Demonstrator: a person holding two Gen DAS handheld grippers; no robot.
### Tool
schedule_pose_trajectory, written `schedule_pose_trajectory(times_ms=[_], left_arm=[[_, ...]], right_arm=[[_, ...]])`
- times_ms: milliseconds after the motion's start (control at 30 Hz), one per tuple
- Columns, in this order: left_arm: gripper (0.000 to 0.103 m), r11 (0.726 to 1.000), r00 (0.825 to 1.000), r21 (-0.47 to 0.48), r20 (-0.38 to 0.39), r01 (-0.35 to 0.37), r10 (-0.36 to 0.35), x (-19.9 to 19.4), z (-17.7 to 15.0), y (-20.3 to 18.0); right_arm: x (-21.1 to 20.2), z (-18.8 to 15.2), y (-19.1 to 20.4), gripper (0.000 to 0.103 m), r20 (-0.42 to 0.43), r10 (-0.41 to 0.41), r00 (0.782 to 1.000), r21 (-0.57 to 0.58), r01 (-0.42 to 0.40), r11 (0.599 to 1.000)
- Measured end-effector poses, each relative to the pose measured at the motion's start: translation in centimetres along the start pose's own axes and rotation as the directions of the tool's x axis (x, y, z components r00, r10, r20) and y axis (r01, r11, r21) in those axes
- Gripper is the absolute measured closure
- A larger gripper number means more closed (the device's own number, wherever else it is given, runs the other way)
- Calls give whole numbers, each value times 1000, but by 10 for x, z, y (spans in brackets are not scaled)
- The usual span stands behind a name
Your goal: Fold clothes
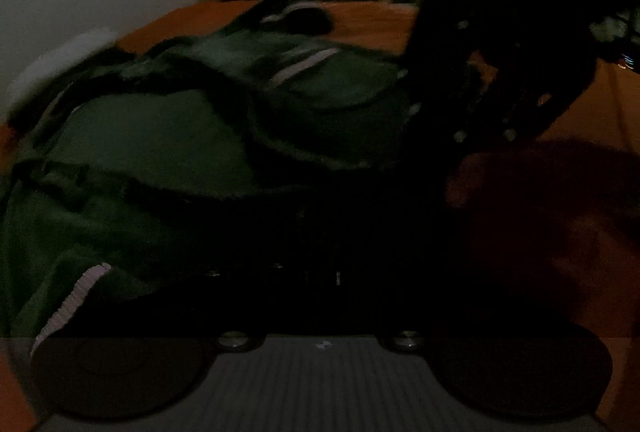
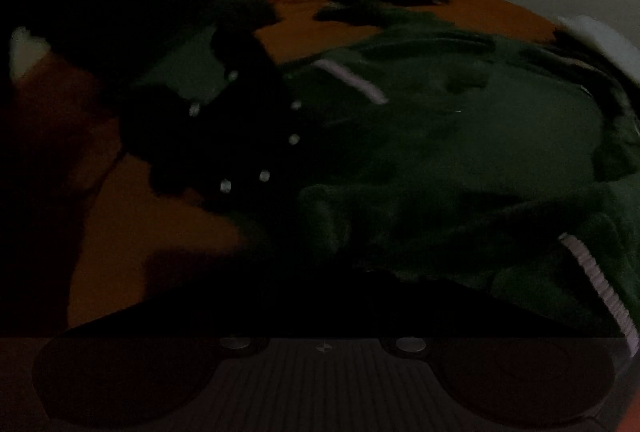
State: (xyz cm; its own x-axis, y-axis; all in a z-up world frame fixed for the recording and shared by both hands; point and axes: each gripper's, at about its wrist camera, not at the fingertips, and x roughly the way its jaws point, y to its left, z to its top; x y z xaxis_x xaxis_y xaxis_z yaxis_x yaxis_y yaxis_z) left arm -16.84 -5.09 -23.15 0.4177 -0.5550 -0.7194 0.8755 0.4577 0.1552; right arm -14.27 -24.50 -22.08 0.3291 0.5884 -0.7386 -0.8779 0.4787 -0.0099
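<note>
1. The green garment (image 1: 168, 136) lies crumpled on the orange surface (image 1: 372, 20), with pale ribbed trim (image 1: 68, 308) at its near edge; it is not yet spread flat
2. The left gripper (image 1: 320, 272) points down at the near hem. Its jaws are drawn together, but the view is too dark to tell if cloth is between them
3. The right gripper (image 2: 320, 284) is also closed at the near edge, beside the trim; a grasp on fabric I cannot confirm
4. If both hold the hem, I would lift slowly and evenly, keeping the edge stretched between the 2 grippers
5. Carry the hem toward the far collar area (image 1: 300, 16), then lay it straight, so no wrinkle stays inside
</note>
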Motion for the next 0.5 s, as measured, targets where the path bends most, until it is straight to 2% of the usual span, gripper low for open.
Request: schedule_pose_trajectory(times_ms=[100, 167, 200, 233, 267, 300, 333, 367, 400, 500], left_arm=[[90, 996, 999, 76, -4, 50, -50, -8, -5, -28], [87, 993, 1000, 113, -24, 18, -16, -4, -9, -38], [80, 995, 999, 98, -40, -1, 5, 0, -10, -37], [77, 998, 998, 68, -54, -16, 20, 3, -11, -33], [62, 999, 997, 36, -63, -29, 32, 4, -10, -28], [41, 999, 997, 11, -62, -41, 42, 2, -9, -24], [33, 999, 998, 3, -48, -48, 49, -1, -8, -22], [23, 999, 998, 5, -27, -52, 52, -7, -7, -20], [23, 999, 999, 7, -17, -50, 50, -12, -4, -18], [23, 999, 999, -6, -20, -37, 37, -27, 2, -6]], right_arm=[[2, -5, 12, 95, -33, 4, 999, -24, -5, 1000], [4, -7, 9, 95, -44, 4, 999, 1, -4, 1000], [7, -7, 10, 95, -56, -3, 998, -6, 2, 1000], [10, -7, 13, 90, -72, -16, 997, -27, 14, 1000], [14, -7, 16, 86, -89, -29, 996, -48, 24, 999], [17, -7, 18, 77, -99, -32, 995, -65, 26, 998], [17, -5, 21, 58, -104, -22, 994, -73, 14, 997], [17, -4, 24, 54, -106, -7, 994, -79, -1, 997], [15, -3, 25, 50, -104, 3, 995, -84, -12, 996], [2, 1, 21, 50, -87, 21, 996, -64, -27, 998]])
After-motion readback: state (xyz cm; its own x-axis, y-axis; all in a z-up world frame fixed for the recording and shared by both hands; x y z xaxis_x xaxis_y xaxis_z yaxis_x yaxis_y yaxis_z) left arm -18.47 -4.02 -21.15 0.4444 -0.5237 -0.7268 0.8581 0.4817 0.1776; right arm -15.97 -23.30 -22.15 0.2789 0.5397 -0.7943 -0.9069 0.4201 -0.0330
